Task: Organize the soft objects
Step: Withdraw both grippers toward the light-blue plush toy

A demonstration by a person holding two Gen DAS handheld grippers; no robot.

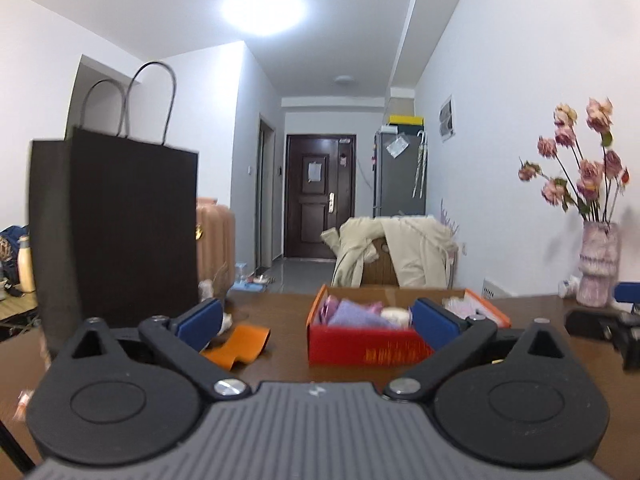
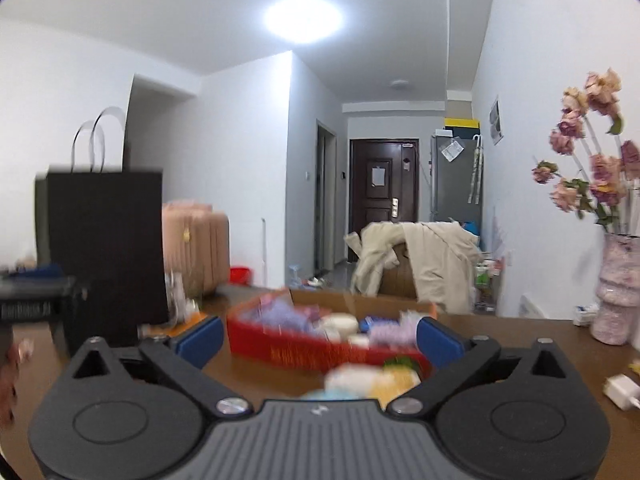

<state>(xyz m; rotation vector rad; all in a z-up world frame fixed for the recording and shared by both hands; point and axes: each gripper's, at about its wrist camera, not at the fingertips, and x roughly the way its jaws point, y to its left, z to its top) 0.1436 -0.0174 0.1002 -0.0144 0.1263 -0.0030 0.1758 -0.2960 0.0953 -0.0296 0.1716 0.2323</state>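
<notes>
Left wrist view: left gripper [image 1: 316,320] is sitting nearest the lens, its blue fingers [image 1: 200,319] standing spread wide with nothing between them. Beyond them a red box [image 1: 360,344] with an orange rim is resting on the brown table [image 1: 280,364]. Soft items [image 1: 356,312], purple and pink cloths and a pale roll, are lying inside the box. An orange strip [image 1: 240,344] is lying on the table left of the box, apart from it. A dark paper bag [image 1: 116,232] is standing upright at the left. A pink vase of flowers [image 1: 598,268] is standing at the far right by the wall. Part of the other gripper is showing at the right edge.

Right wrist view: right gripper [image 2: 318,340] is filling the foreground, its blue fingers [image 2: 438,340] also standing wide apart and gripping nothing. The red box [image 2: 288,344] is lying just beyond the fingers, blurred, holding purple and white soft items [image 2: 340,324]. A blurred heap of pale, yellow and blue soft things [image 2: 372,380] is lying on the table [image 2: 520,332] just in front of the box; I cannot tell whether it is touching it. The paper bag [image 2: 108,248] is standing at the left, the vase [image 2: 616,292] at the right. A white charger [image 2: 620,392] is lying at the right edge of the table.
</notes>
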